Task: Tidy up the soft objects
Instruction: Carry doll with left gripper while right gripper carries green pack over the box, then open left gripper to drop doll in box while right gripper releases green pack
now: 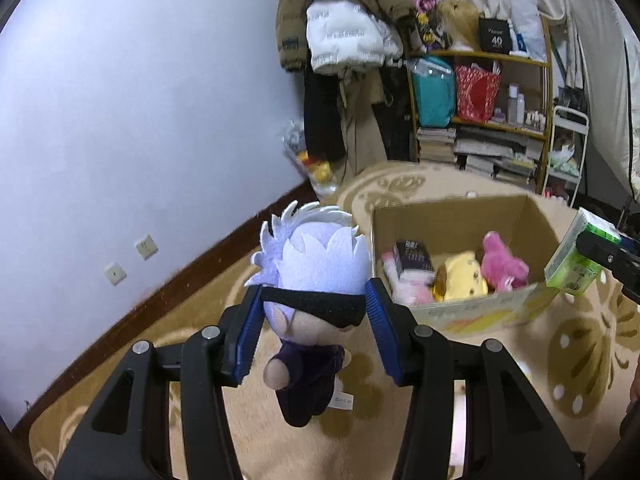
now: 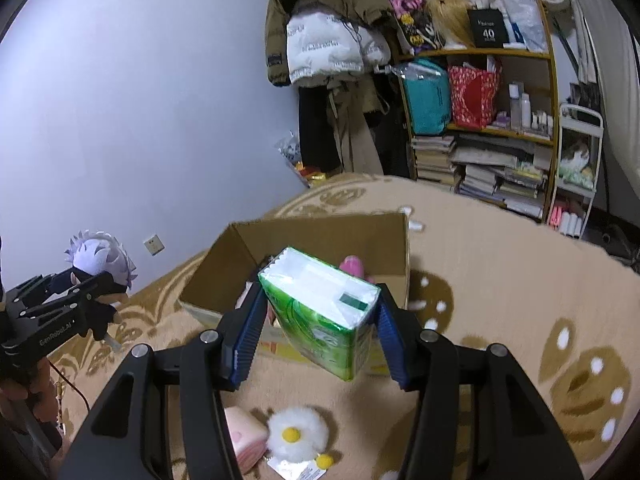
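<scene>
The left gripper [image 1: 314,316] pinches a white-haired plush doll with a black blindfold and dark purple outfit [image 1: 310,280] by the head, holding it above the beige patterned carpet [image 1: 256,432]; the doll's face is turned away and mostly hidden. The right gripper [image 2: 320,322] clamps a green plastic-wrapped tissue pack [image 2: 320,308] over the open brown cardboard box [image 2: 312,236], which the pack largely screens; a pink plush [image 1: 502,264], a yellow plush [image 1: 464,276] and a blurred dark packet [image 1: 414,256] lie inside; a fluffy white daisy-shaped toy [image 2: 298,434] and a pink soft block [image 2: 244,444] lie on the carpet, partly cut off by the fingers.

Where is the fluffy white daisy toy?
In the right wrist view, the fluffy white daisy toy lies on the carpet, beside a pink soft object, below the held tissue pack.
</scene>
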`<state>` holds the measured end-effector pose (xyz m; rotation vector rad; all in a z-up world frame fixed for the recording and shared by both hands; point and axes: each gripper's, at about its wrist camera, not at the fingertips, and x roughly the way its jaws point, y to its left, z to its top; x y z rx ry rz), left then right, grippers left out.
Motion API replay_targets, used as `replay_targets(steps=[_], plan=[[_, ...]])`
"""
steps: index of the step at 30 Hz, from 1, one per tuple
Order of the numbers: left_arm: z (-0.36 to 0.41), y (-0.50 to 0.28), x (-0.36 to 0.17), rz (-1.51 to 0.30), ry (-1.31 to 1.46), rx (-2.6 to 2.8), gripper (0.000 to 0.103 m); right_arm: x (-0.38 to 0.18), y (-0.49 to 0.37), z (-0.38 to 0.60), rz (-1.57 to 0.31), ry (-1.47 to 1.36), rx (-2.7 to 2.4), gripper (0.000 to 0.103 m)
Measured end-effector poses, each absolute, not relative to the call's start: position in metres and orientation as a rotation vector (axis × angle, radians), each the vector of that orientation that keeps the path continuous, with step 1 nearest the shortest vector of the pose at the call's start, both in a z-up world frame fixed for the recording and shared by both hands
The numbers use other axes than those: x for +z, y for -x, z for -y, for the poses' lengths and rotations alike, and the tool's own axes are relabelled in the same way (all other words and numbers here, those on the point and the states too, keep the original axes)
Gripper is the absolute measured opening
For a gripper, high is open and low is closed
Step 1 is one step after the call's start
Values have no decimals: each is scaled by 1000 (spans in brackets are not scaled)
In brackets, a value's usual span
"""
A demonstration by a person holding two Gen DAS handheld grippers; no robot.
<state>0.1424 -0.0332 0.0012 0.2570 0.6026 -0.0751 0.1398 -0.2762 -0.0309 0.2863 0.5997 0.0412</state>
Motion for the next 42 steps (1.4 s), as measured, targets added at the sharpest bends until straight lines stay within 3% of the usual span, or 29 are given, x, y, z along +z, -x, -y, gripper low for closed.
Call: replay_targets(steps=[17,33,42], plan=[[65,-191,27,-546,-230,-95,50,17,-171,278,-517,-191,62,57],[99,-237,-22,-717,-139,-236,50,-30,-206,274,-660,-177,39,57],[110,-238,-25,-732,-187,-208,57,-40,-210,282,-699,-202,25,62]])
